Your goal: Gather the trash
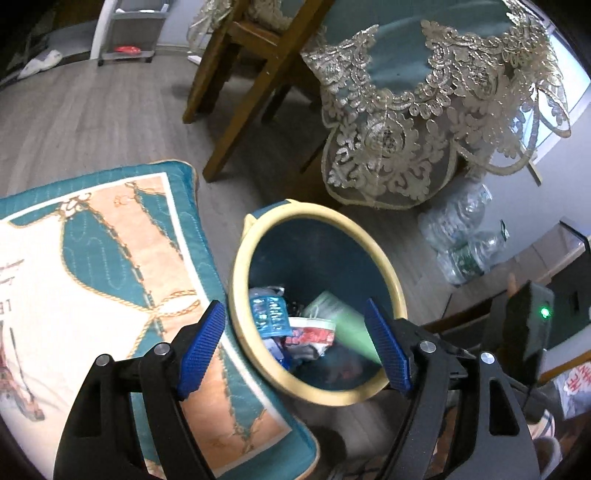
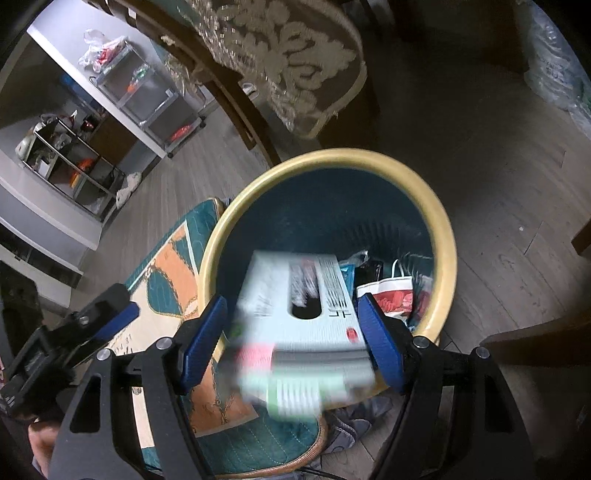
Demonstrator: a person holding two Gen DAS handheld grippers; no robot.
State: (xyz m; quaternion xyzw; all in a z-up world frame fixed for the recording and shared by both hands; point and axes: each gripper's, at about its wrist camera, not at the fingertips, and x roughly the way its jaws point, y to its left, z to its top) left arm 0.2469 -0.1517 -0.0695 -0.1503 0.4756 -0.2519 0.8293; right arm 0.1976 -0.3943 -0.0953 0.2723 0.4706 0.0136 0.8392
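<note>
A round bin with a cream rim (image 1: 236,295) and a dark teal inside stands on the floor under both grippers. It holds a blue wrapper (image 1: 271,314) and a red-and-white packet (image 1: 314,334). My left gripper (image 1: 295,347) hangs open over it, with nothing between its fingers. In the right wrist view the bin rim (image 2: 447,236) fills the middle. A pale carton (image 2: 295,325) with a slot hole lies blurred between the fingers of my right gripper (image 2: 290,336). A gap shows beside the left pad (image 2: 205,339), so the jaws stand open. The same carton shows as a green smear (image 1: 343,321).
A teal and orange cushion (image 1: 110,277) lies left of the bin. Wooden chair legs (image 1: 258,92) and a lace-edged cloth (image 1: 388,147) stand behind it. Crushed plastic bottles (image 1: 461,229) lie to the right. A metal shelf cart (image 1: 129,33) stands far back.
</note>
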